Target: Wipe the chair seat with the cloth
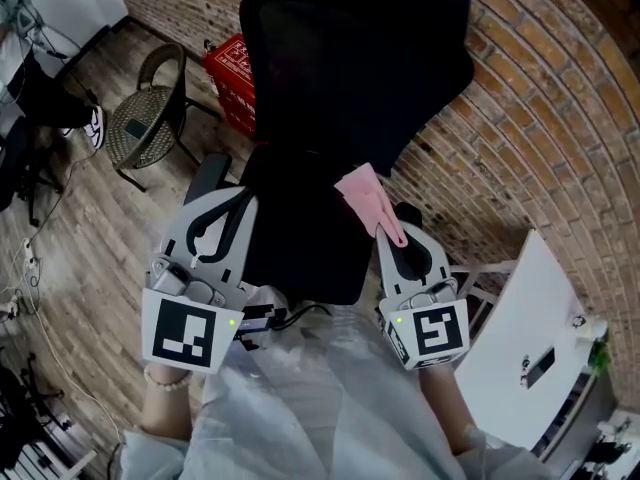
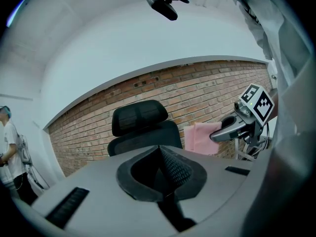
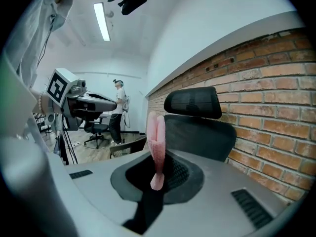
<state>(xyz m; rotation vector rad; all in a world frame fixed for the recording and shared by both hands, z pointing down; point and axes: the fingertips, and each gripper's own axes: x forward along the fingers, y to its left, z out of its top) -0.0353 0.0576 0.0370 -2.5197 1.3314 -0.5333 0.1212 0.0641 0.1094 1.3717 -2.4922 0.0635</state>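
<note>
A black office chair (image 1: pixel 330 98) stands against the brick wall; its seat (image 1: pixel 300 243) lies between my two grippers. My right gripper (image 1: pixel 393 234) is shut on a pink cloth (image 1: pixel 367 197), which sticks out over the seat's right edge. In the right gripper view the cloth (image 3: pixel 157 139) stands up from the shut jaws, with the chair back (image 3: pixel 200 130) behind it. My left gripper (image 1: pixel 242 198) hovers at the seat's left edge, shut with nothing in it. The left gripper view shows the chair (image 2: pixel 143 127), the cloth (image 2: pixel 200 137) and the right gripper (image 2: pixel 229 128) holding it.
A brick wall (image 1: pixel 560 118) runs behind and to the right of the chair. A wicker chair (image 1: pixel 145 118) and a red crate (image 1: pixel 232 68) stand at the left. A white table (image 1: pixel 520 328) is at the lower right. A person (image 3: pixel 120 110) stands far off beside another office chair (image 3: pixel 96 127).
</note>
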